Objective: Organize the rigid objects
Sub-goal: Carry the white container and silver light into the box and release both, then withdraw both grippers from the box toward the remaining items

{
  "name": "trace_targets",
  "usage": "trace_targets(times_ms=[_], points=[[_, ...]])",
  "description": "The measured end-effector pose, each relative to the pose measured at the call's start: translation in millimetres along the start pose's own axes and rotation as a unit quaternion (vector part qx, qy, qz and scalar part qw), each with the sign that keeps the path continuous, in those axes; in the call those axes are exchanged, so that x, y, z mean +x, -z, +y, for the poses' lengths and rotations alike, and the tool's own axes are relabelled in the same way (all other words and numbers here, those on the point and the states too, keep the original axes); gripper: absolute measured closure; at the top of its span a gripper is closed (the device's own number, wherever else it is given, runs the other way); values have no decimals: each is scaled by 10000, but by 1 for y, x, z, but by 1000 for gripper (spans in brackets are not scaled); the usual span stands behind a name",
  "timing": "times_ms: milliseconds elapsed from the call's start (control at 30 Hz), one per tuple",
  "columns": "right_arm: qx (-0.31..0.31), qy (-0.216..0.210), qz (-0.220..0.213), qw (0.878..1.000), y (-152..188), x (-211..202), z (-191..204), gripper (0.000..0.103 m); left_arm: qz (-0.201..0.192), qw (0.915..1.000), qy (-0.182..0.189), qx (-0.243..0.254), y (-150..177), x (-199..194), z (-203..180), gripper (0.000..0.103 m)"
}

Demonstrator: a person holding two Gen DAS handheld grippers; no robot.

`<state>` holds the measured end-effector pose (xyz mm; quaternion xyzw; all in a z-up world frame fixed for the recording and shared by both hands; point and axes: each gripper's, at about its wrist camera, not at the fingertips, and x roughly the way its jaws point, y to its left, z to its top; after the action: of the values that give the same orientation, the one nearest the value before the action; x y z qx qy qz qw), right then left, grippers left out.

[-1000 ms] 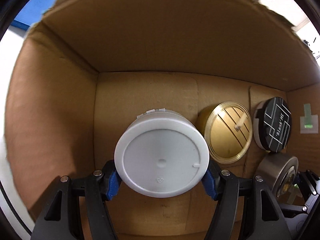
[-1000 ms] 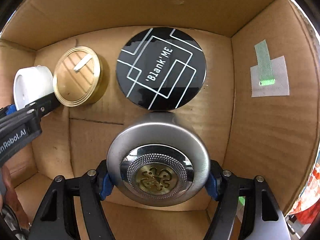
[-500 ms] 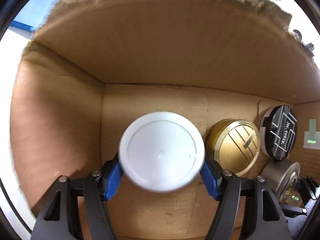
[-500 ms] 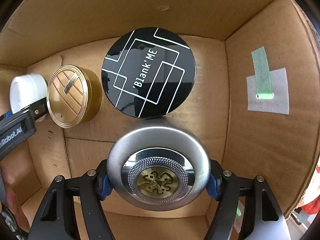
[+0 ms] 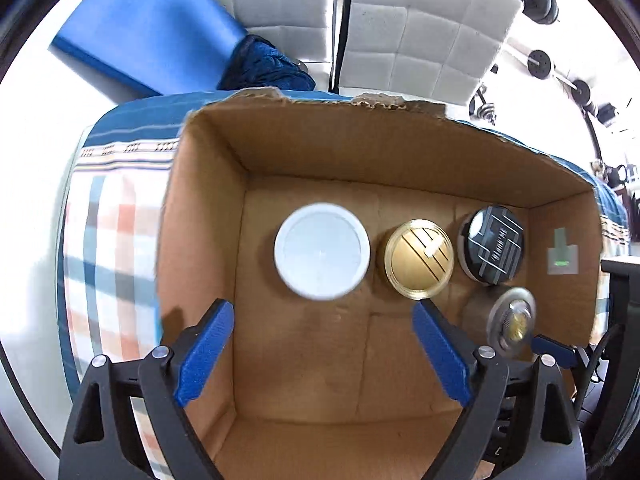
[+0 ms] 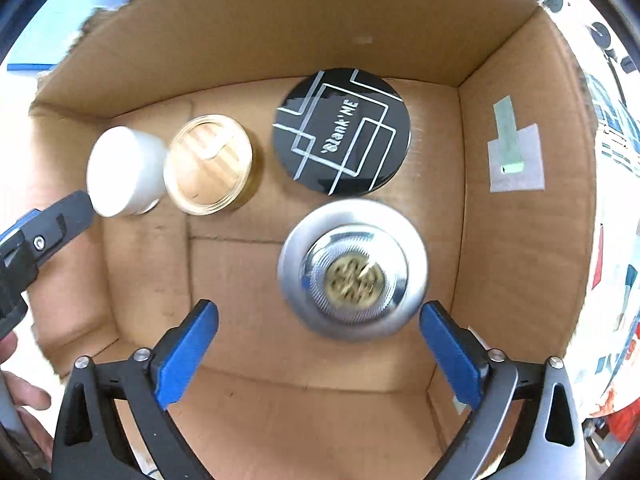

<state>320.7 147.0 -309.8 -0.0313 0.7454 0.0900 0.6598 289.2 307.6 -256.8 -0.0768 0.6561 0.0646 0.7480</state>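
White jar on cardboard box floor, far left; gold tin, black tin in row rightward, silver tin nearer. Left gripper and right gripper opening, fingers spread, nothing pinched.

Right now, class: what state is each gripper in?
Left gripper: jaws opening, empty, white jar released.
Right gripper: jaws opening, empty, silver tin released.

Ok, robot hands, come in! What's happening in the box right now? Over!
Left gripper and right gripper both opening, nothing held. White jar and silver jar sit in the cardboard box. Nothing blocking.
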Motion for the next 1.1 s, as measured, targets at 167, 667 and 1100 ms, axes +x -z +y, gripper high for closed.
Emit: trace_targets(times_ms=[167,667,1100], points=[[-176,-23,-231,9996,18,-29,6,0,-230,9996,49,-149,15,-25,-14,11],[-390,-289,-993,9939,102,-114,-6,0,-933,9955,110,-139,72,-114,-22,11],[62,-500,-1230,9911,128,-159,-97,0,-1189,9913,305,468,80,-145,-117,11]])
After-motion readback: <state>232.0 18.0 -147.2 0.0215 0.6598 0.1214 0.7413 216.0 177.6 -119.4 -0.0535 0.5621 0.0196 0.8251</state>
